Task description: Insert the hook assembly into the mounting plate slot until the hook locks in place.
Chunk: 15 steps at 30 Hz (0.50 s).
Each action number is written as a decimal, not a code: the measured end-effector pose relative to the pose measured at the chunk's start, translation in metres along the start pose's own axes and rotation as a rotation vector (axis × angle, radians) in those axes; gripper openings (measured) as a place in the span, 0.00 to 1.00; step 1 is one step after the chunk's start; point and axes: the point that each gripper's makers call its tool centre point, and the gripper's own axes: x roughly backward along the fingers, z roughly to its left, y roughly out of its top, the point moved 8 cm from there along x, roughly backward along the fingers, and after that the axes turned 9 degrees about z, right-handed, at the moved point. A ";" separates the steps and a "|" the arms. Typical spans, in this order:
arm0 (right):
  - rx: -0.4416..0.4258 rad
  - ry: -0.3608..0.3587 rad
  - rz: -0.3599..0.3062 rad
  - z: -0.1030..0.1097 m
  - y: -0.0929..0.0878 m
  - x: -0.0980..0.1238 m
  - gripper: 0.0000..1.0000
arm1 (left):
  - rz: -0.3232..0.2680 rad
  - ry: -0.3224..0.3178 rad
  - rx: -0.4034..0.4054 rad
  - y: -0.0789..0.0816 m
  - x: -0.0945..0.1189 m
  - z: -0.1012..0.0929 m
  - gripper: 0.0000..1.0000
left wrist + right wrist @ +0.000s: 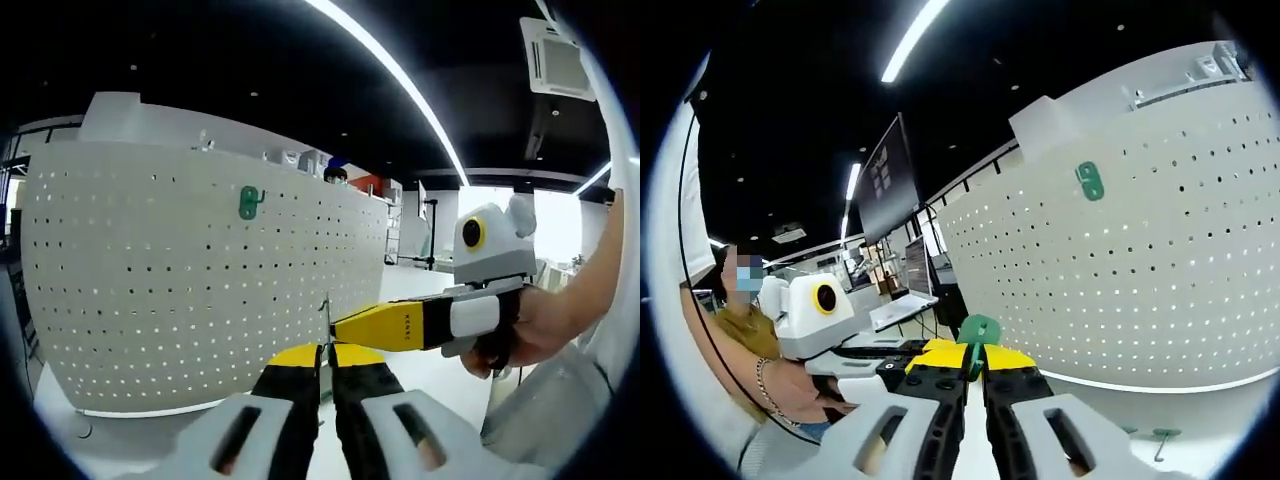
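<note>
Green hook assembly [978,335] pinched between the closed jaws of the right gripper [973,372], well short of the white pegboard [1160,260]. Transfer step just ending; next, carry to a free slot and press in. Left gripper [325,352] closed on a thin metal part. Left gripper view adds a mounted hook [248,202]; right gripper view adds a spare on the table [1162,436].

The board [200,270] is white with rows of little dots. The hook [248,202] on it is green. The tongs [973,372] are yellow and black.
</note>
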 end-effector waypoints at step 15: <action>-0.012 -0.001 -0.027 0.001 0.001 0.003 0.01 | -0.007 -0.005 -0.018 0.002 0.000 -0.003 0.03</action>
